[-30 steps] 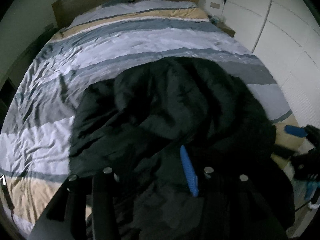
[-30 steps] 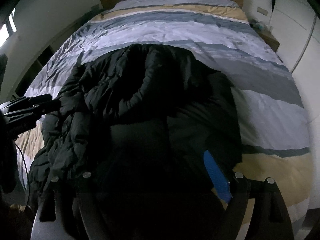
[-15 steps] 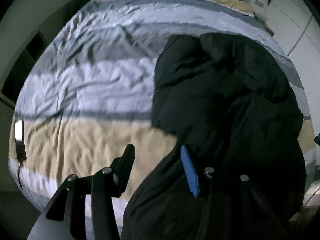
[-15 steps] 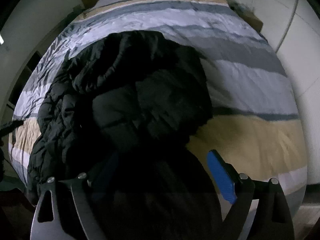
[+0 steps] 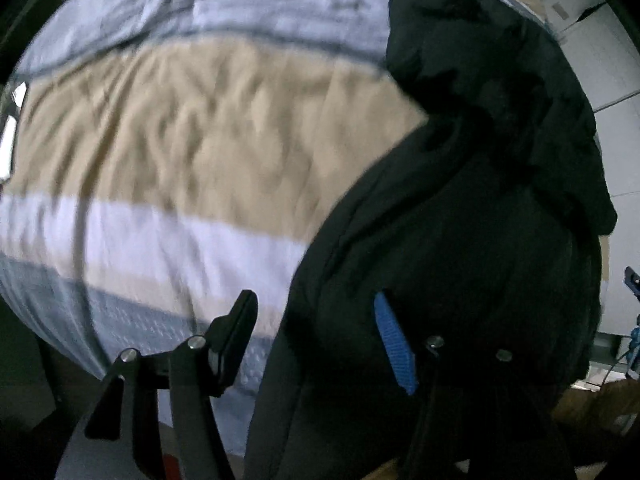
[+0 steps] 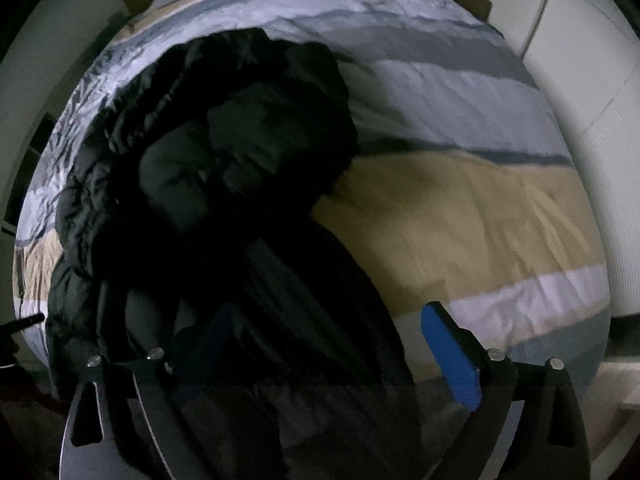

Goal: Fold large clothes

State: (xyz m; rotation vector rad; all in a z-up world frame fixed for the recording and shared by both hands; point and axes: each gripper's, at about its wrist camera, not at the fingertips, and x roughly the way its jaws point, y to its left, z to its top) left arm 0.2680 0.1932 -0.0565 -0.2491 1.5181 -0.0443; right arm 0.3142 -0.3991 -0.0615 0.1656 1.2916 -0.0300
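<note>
Striped duvet (image 6: 460, 208) (blurred) covers bed; black jacket (image 6: 224, 184) heaped; white wardrobe (image 6: 592, 80) beside.

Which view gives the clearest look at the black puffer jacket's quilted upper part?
The right wrist view: the black puffer jacket lies nearly whole across the striped duvet, its quilted folds visible. In the left wrist view the jacket is a dark, blurred mass filling the right side, with little texture to read.
</note>
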